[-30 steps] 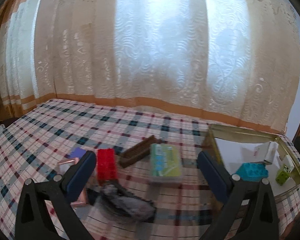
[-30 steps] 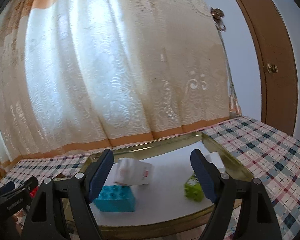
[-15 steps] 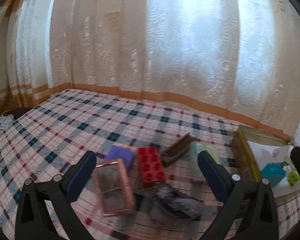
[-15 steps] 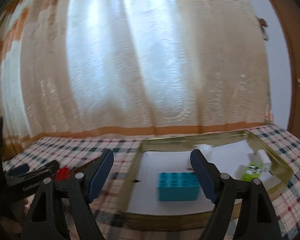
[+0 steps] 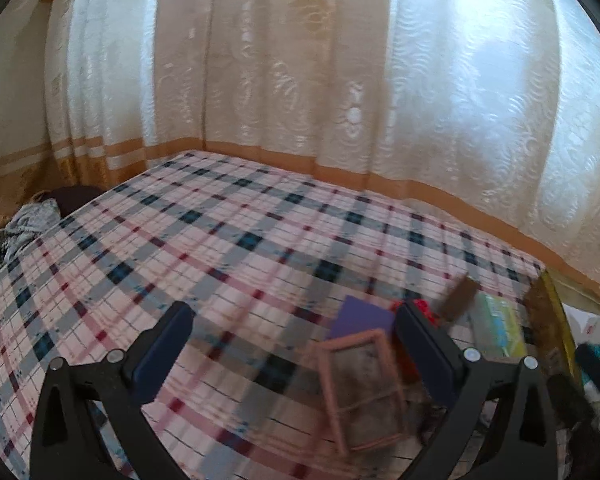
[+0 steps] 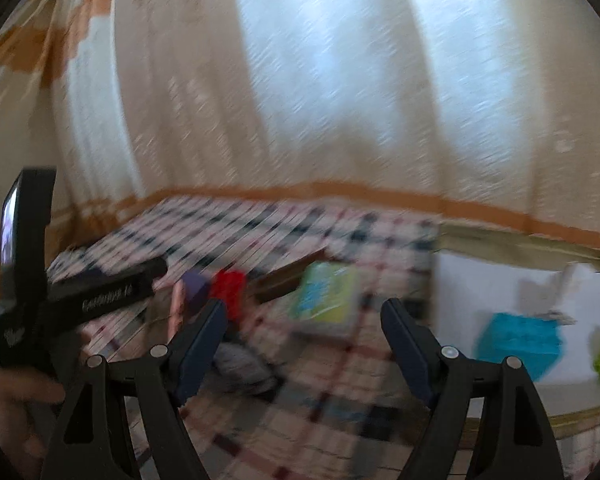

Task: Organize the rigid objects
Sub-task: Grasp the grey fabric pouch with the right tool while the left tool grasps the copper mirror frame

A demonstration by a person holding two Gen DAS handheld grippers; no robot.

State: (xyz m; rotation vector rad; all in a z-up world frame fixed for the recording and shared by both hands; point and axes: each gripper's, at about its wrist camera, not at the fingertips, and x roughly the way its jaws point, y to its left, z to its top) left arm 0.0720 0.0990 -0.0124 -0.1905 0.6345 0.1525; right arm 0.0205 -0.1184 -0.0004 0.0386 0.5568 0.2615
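With both my left claw (image 5: pixel 292 340) and right claw (image 6: pixel 302 334) gaping empty over the loose pile by the pink frame (image 5: pixel 364 388) (tray (image 6: pixel 500 240) sits further right), I risk a blurred, mistimed grab scattering the red brick (image 6: pixel 230 286).

A home: lace curtains (image 5: pixel 340 80), plaid-covered bed (image 5: pixel 220 240).
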